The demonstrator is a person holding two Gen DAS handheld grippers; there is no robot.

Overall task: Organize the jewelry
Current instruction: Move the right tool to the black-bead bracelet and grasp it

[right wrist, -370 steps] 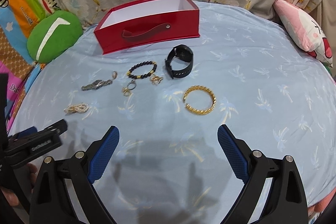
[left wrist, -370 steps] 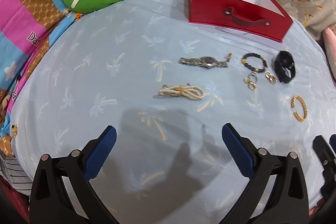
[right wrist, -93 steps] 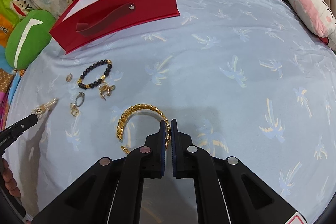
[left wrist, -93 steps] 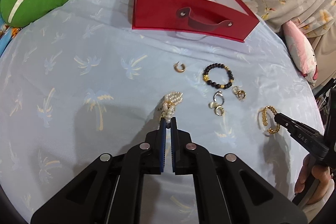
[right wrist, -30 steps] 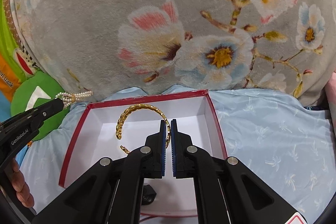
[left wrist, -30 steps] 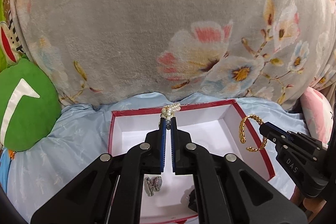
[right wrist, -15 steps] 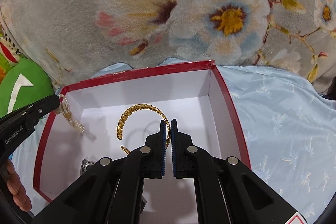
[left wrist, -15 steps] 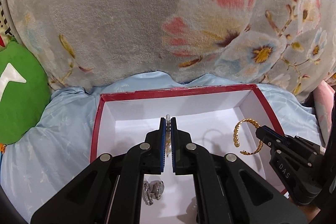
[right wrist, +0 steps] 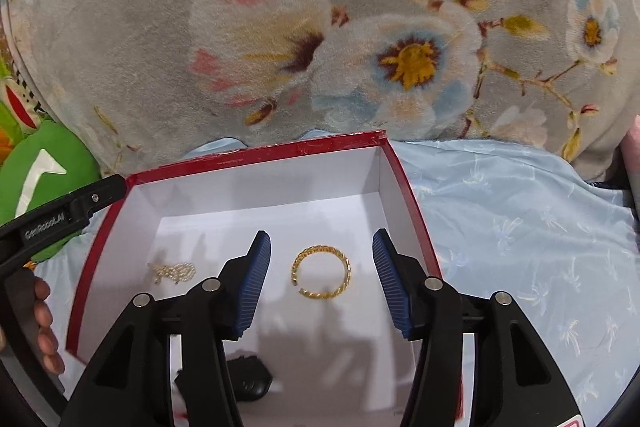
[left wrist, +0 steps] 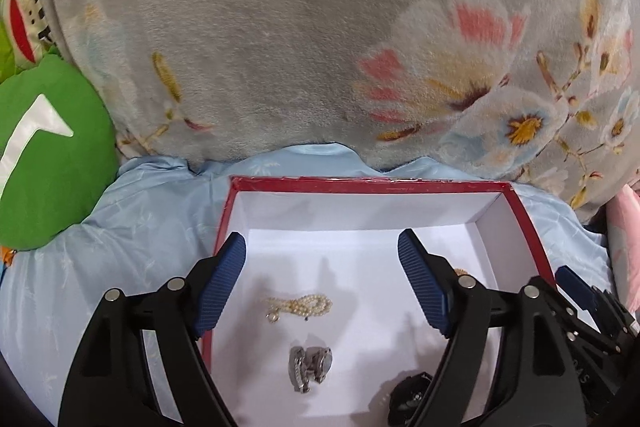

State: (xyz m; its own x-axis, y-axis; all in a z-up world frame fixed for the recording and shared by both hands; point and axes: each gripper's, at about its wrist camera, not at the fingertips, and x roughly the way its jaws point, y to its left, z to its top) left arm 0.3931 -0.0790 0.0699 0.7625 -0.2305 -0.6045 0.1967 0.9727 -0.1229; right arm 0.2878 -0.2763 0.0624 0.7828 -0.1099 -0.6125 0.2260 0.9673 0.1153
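Pearl necklace [left wrist: 299, 305] lies bunched lengthwise left-to-right at lower centre, inside my red box [left wrist: 368, 184]; gold bracelet [right wrist: 321, 277] rests flat, gap facing lower left. Both my grippers [left wrist: 322, 285] [right wrist: 322, 277] gape empty.

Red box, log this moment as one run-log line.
left gripper open | right gripper open | red box holds pearl necklace, gold bangle, silver watch, black watch
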